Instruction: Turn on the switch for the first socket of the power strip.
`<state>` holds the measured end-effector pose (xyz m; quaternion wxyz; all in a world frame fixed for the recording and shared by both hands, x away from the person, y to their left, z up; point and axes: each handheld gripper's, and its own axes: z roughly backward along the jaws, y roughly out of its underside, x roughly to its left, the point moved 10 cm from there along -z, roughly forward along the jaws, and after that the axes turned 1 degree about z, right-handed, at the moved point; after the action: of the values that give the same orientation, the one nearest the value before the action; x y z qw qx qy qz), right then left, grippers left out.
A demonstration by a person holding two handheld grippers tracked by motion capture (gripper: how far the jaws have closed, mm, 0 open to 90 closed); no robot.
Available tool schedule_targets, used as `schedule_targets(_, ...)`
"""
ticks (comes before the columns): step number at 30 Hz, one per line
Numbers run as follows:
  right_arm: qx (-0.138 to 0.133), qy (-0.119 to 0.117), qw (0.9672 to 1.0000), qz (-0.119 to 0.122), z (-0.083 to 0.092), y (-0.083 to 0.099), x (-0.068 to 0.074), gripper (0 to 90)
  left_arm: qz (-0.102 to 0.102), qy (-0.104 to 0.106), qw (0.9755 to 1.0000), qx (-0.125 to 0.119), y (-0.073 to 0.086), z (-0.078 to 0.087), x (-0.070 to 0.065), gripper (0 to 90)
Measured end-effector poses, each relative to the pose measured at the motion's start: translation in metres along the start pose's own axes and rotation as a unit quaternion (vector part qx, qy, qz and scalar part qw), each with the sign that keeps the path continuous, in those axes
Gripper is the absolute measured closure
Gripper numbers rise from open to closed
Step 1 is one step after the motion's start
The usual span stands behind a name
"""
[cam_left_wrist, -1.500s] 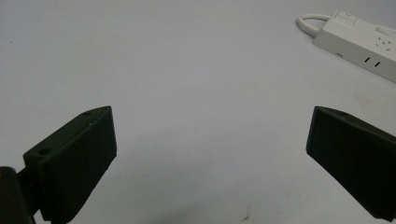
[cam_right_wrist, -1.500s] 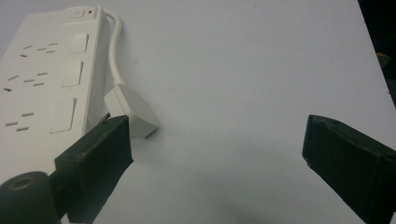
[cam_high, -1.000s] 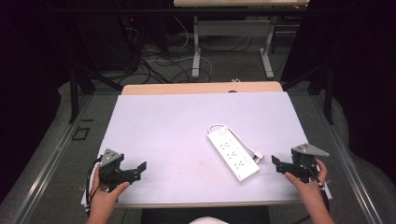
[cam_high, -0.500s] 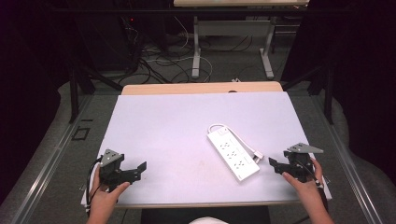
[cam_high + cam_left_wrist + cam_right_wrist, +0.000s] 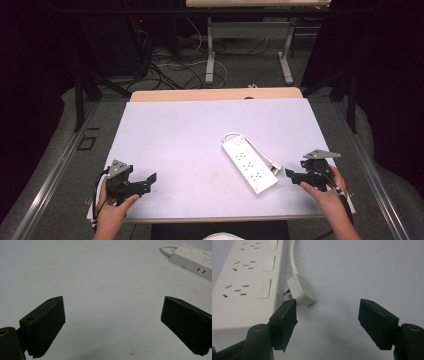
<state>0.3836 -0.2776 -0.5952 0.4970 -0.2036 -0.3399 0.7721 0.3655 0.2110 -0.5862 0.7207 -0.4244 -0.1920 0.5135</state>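
1. One left gripper (image 5: 145, 181) sits at the near left corner of the table (image 5: 180, 130), held by one hand (image 5: 112, 205). Its two jaws stand wide apart with nothing between them; in the left gripper view (image 5: 112, 325) there is bare table surface in the gap, so it is released.
2. One table, its top pale and flat, carries a single white power strip (image 5: 249, 166) right of centre, lying at a slant with its near end pointing toward the right hand.
3. The power strip shows three banks of sockets in the right gripper view (image 5: 242, 277), each with one switch beside it, so three switches counted there; a fourth may lie past the top edge, but the view cuts off.
4. One white cord (image 5: 250, 142) loops out of the far end of the strip and runs back along its right side to one plug (image 5: 300, 291), which lies on the table just beside the strip's edge.
5. One right gripper (image 5: 292, 175), held by the other hand (image 5: 325, 192), sits at the near right, well apart from the left one. Its jaws have just been closing yet remain parted and grasp nothing; in the right gripper view (image 5: 327, 317) one jaw tip is just in front of the plug, whether touching it I cannot tell.
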Motion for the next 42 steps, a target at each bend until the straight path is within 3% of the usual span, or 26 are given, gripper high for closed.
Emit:
schedule_targets(5, 0.014, -0.017, 0.9993, -0.031, -0.001, 0.001, 0.003, 32.7, 0.001, -0.001, 1.0, 0.0, 0.0, 0.0, 0.001, 6.1)
schedule_targets(10, 0.024, -0.027, 0.9987, -0.035, -0.002, 0.001, 0.004, 36.2, 0.0, -0.002, 1.0, 0.002, 0.001, 0.0, 0.002, 6.8)
schedule_targets(14, 0.048, -0.049, 0.9967, -0.042, -0.004, 0.005, 0.008, 37.0, 0.002, -0.002, 1.0, 0.003, 0.001, -0.001, 0.002, 7.3)
schedule_targets(19, 0.07, -0.063, 0.995, -0.032, -0.003, 0.006, 0.007, 38.1, 0.002, -0.002, 1.0, 0.005, 0.001, -0.002, 0.001, 7.8)
schedule_targets(21, 0.076, -0.071, 0.9938, -0.04, -0.001, 0.005, 0.007, 38.2, 0.002, -0.002, 1.0, 0.006, 0.002, -0.002, 0.001, 7.9)
schedule_targets(25, 0.076, -0.086, 0.9923, -0.048, 0.003, -0.001, 0.007, 38.5, 0.002, -0.002, 1.0, 0.006, 0.002, -0.002, 0.001, 8.2)
schedule_targets(35, 0.083, -0.097, 0.9894, -0.069, 0.008, -0.009, 0.007, 37.3, 0.002, -0.003, 1.0, 0.007, 0.002, -0.003, 0.001, 8.7)
schedule_targets(42, 0.084, -0.099, 0.9895, -0.064, 0.009, -0.017, 0.009, 37.9, 0.004, -0.004, 1.0, 0.005, 0.002, -0.004, 0.001, 9.1)
